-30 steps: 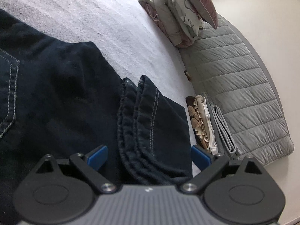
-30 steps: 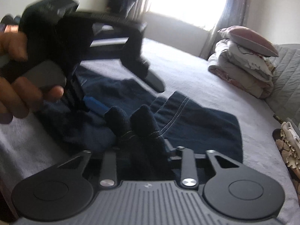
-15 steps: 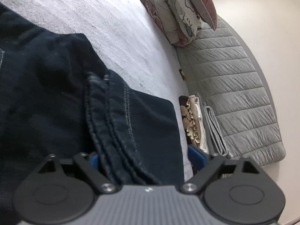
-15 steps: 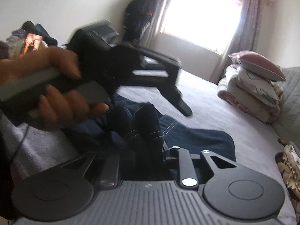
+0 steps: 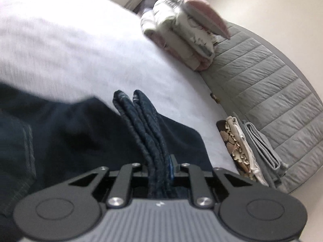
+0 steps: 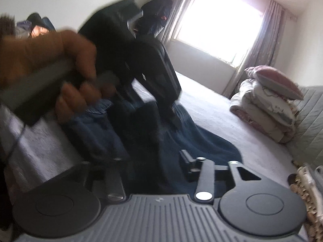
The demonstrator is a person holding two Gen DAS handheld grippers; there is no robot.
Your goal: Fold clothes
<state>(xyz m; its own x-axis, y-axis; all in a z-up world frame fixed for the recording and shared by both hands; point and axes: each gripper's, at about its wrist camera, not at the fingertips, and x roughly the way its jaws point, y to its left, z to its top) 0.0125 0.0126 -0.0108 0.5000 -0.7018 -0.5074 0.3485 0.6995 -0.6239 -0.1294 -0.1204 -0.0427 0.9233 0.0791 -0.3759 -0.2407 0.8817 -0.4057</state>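
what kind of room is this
Most likely a bedroom. The jeans lie on a bed with a quilted headboard, a pile of folded bedding sits at its head, and a curtained window lights the far wall.

1. No words, labels, brand names or numbers can be read anywhere here.
2. The nearest thing to a sign is a tiny pale mark on each gripper's ribbed housing, too small to make out.

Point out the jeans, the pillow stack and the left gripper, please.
jeans (image 5: 141, 125): left wrist view, bunched hem edges rising from the jaws.
pillow stack (image 5: 181, 34): left wrist view, middle of the folded bedding.
left gripper (image 5: 159, 167): left wrist view, between the fingertips closing on the hems.
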